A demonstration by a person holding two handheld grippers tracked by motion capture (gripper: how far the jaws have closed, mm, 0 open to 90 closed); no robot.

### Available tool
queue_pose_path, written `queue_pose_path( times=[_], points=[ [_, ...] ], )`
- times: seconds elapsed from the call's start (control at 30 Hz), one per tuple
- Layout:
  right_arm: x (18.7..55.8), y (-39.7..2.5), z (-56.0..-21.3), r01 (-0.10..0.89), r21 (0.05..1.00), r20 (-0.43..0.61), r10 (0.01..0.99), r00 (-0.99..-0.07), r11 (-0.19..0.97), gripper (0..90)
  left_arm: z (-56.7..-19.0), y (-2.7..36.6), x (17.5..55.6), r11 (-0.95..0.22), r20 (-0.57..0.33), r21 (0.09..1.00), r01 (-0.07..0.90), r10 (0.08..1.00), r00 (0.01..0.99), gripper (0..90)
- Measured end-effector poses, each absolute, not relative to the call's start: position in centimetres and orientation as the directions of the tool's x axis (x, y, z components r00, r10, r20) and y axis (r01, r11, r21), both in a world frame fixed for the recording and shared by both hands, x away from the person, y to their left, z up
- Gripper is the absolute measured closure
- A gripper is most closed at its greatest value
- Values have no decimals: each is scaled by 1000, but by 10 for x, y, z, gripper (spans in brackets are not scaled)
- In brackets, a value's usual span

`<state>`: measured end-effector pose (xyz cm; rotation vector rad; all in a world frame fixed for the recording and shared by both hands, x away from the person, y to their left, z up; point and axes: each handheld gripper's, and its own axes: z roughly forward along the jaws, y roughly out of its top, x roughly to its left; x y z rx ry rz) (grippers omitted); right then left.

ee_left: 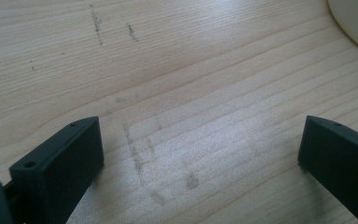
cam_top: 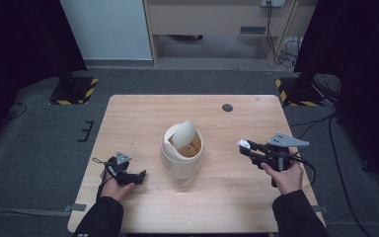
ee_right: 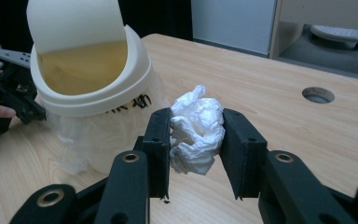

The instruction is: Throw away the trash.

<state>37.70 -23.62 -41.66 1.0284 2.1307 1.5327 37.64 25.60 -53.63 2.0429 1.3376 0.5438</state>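
Evidently, the right gripper [ee_right: 196, 128] is pinching crumpled tissue [ee_right: 196, 127] for the bin [cam_top: 181, 155] at nine o'clock, while the left gripper [ee_left: 200, 154] is gaping empty.

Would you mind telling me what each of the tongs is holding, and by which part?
The right tongs pinch a crumpled white paper wad by its sides. The left tongs are open, holding nothing.

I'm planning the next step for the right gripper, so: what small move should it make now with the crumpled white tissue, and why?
Probably carry the right gripper toward the cream plastic swing-lid bin and up over its opening. Its jaws are shut on the crumpled white tissue, the bin's lid flap is tilted open, and the left gripper rests open and empty over the wooden table, clear of the path.
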Motion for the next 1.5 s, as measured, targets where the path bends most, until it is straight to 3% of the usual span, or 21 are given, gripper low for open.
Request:
queue_pose_path(
  times=[0.67, 1.5],
  points=[
    [393, -210, -375, 276, 952, 121, 658, -743, 136, 647, -536, 256, 376, -287, 1, 697, 657, 917, 400, 0],
    [403, -167, -367, 254, 953, 109, 594, -797, 167, 647, -536, 256, 376, -287, 1, 697, 657, 917, 400, 0]
  ],
)
